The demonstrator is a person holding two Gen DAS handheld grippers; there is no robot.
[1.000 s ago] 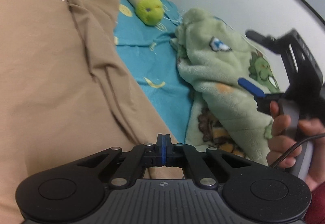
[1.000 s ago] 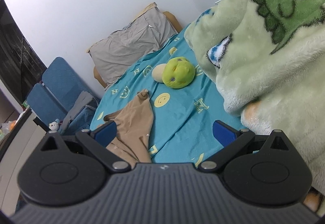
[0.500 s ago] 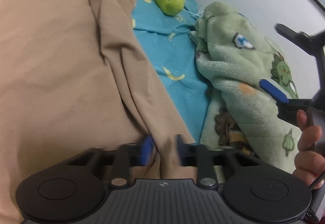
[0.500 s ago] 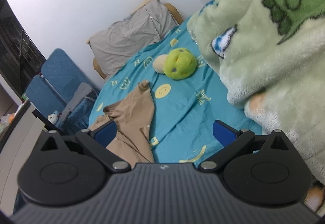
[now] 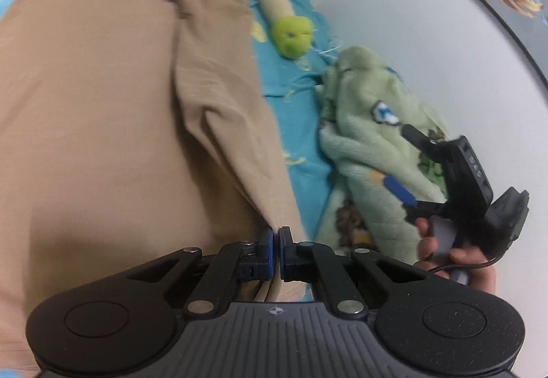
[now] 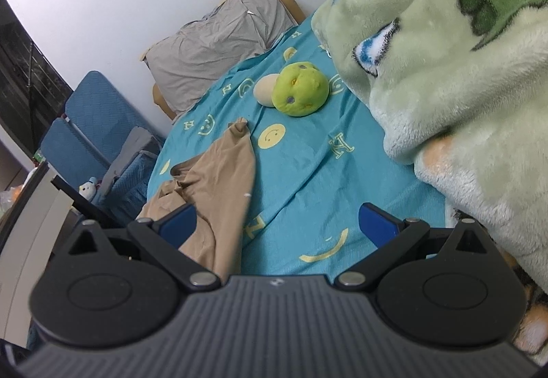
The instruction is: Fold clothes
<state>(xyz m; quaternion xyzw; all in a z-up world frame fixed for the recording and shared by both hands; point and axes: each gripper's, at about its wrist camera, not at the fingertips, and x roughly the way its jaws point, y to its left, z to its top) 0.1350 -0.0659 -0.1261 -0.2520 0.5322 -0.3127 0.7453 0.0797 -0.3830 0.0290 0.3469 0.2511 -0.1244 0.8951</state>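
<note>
A tan garment (image 5: pixel 102 104) lies spread over the teal bed sheet (image 5: pixel 298 110) and fills the left of the left wrist view. One of its folds runs down into my left gripper (image 5: pixel 274 237), whose blue pads are shut on the cloth. In the right wrist view the same tan garment (image 6: pixel 219 179) lies bunched at lower left. My right gripper (image 6: pixel 277 223) stands open above the sheet with nothing between its fingers. From the left wrist view that right gripper (image 5: pixel 402 158) hangs over the blanket, held by a hand (image 5: pixel 455 258).
A fluffy green cartoon blanket (image 6: pixel 462 86) is heaped along the bed's right side by the wall. A green plush toy (image 6: pixel 299 92) lies further up the sheet, below a grey pillow (image 6: pixel 219 42). Blue chairs (image 6: pixel 92 124) stand off the bed's left side.
My left gripper opened over the garment's fold, then closed on it and shifted along the garment. The right gripper has stayed open and nearly still.
</note>
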